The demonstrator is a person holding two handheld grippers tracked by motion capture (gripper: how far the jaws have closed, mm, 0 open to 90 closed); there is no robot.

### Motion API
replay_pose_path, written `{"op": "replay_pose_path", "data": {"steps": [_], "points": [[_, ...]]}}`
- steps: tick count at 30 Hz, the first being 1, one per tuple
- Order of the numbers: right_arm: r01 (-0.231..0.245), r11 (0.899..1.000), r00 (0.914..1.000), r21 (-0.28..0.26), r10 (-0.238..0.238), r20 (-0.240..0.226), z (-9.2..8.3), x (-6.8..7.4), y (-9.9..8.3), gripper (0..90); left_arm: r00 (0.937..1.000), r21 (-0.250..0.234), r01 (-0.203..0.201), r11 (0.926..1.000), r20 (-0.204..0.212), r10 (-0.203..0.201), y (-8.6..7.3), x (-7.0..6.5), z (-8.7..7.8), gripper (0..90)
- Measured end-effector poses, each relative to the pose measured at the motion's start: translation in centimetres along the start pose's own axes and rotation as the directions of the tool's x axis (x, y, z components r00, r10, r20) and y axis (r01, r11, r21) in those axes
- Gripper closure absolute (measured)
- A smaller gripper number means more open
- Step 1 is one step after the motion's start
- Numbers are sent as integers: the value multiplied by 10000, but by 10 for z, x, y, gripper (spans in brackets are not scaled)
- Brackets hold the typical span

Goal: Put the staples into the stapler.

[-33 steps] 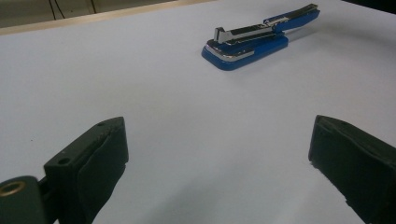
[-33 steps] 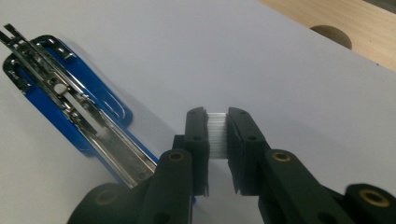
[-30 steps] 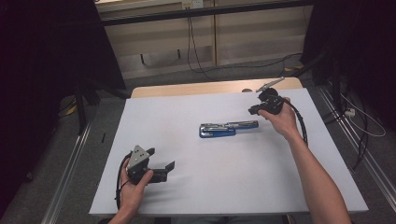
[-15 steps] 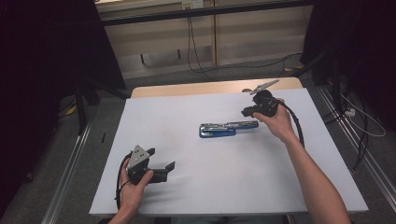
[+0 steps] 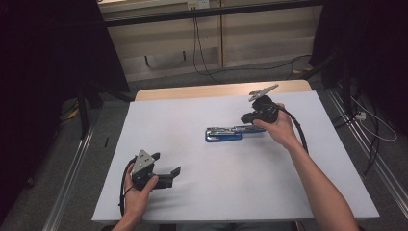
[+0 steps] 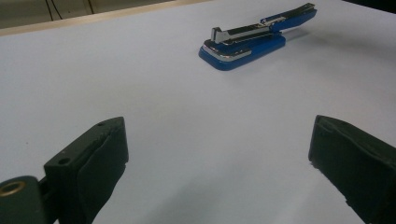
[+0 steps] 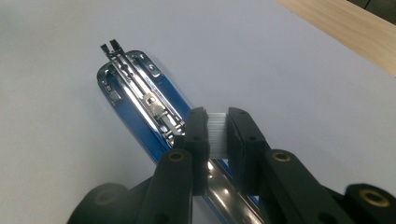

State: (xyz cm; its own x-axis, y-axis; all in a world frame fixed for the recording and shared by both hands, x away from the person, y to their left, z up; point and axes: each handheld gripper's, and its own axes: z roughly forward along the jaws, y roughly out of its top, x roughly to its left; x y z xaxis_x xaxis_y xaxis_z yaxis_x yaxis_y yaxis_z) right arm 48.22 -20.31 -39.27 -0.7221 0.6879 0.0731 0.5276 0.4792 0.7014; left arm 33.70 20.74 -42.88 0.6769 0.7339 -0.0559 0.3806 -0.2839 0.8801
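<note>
A blue stapler (image 5: 223, 134) lies on the white table cover (image 5: 202, 192) with its top swung open, and its metal magazine (image 7: 135, 88) is bared. My right gripper (image 7: 217, 116) is shut on a short white strip of staples (image 7: 217, 133), held just above the rear of the magazine. In the high view the right gripper (image 5: 248, 118) hovers over the stapler's right end. My left gripper (image 5: 166, 163) rests at the front left of the table, open and holding nothing. Its jaws point toward the stapler (image 6: 243, 44) from well short of it.
A strip of bare wooden tabletop (image 5: 216, 91) runs along the far edge of the white cover. Cables (image 5: 202, 53) trail over the floor behind the table. Metal rails (image 5: 72, 168) flank the table on both sides.
My right gripper has moved left with the staple strip, from beyond the stapler's right end to above its rear. The left gripper has stayed put.
</note>
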Motion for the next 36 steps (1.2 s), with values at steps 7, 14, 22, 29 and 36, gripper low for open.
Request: {"op": "replay_pose_path", "data": {"steps": [7,14,22,29,36], "points": [[290,9996,9994,44,-289,-188,5,8,3,789,10000,-14,10,10000,14,-10,0,0,0,51],[599,9982,9976,72,-596,-351,10,15,7,789,10000,-16,14,10000,22,-14,0,0,-1,51],[698,9976,9951,-14,-698,-703,18,23,16,789,10000,45,-49,10000,7,49,0,0,0,52],[941,9956,9913,31,-934,-927,29,30,23,789,10000,-20,-44,10000,35,44,0,-1,-1,52],[1242,9922,9861,65,-1227,-1119,37,39,30,789,9999,13,-168,9999,33,168,0,-1,-1,53]]}}
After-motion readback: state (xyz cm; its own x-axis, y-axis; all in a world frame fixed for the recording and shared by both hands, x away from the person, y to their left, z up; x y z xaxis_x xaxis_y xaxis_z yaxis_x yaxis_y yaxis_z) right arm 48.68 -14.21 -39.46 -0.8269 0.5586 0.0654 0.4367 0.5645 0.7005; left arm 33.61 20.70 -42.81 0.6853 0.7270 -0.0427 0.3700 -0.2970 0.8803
